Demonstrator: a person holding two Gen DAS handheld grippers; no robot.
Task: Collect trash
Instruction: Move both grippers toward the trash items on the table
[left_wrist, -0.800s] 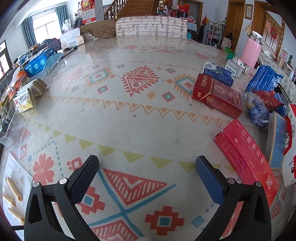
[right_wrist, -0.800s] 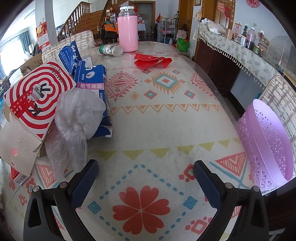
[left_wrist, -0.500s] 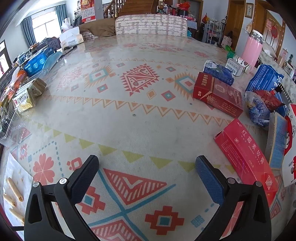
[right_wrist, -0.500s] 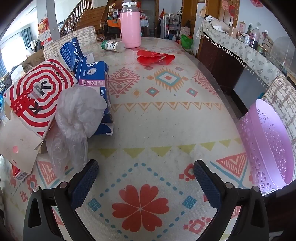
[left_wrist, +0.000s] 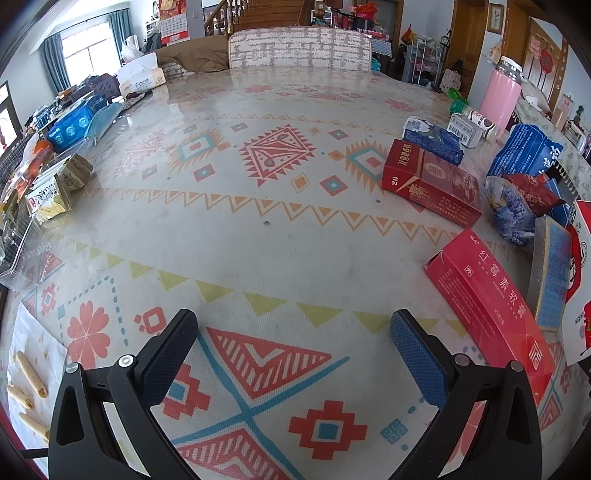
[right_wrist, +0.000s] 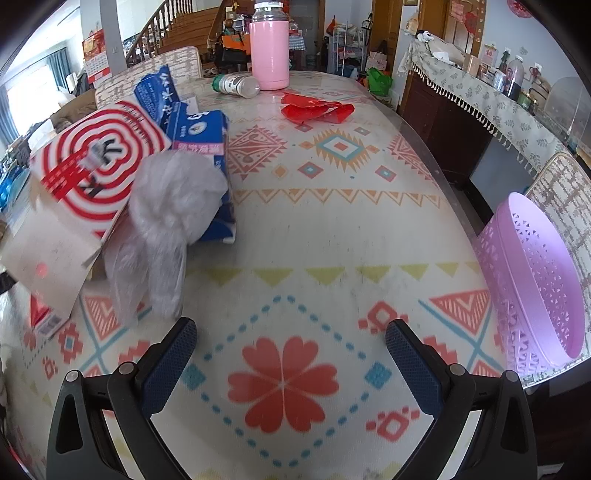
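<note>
You are at a long table under a glossy patterned cloth of red, teal and orange motifs (left_wrist: 258, 229). At its far end stands a chair with a white-and-brown woven back (left_wrist: 299, 48), and behind it a wooden staircase (left_wrist: 269, 14) climbs. Daylight enters through a window with blue curtains (left_wrist: 77, 55) on your left. On your right a dark wooden sideboard with a fringed leaf-print runner (right_wrist: 480, 88) lines the wall.

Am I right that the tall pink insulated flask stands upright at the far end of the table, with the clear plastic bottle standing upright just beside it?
Not quite: the clear plastic bottle with the green cap lies on its side, not upright. The right wrist view shows this. The tall pink insulated flask does stand upright at the far end of the table, with the bottle just beside it.
</note>
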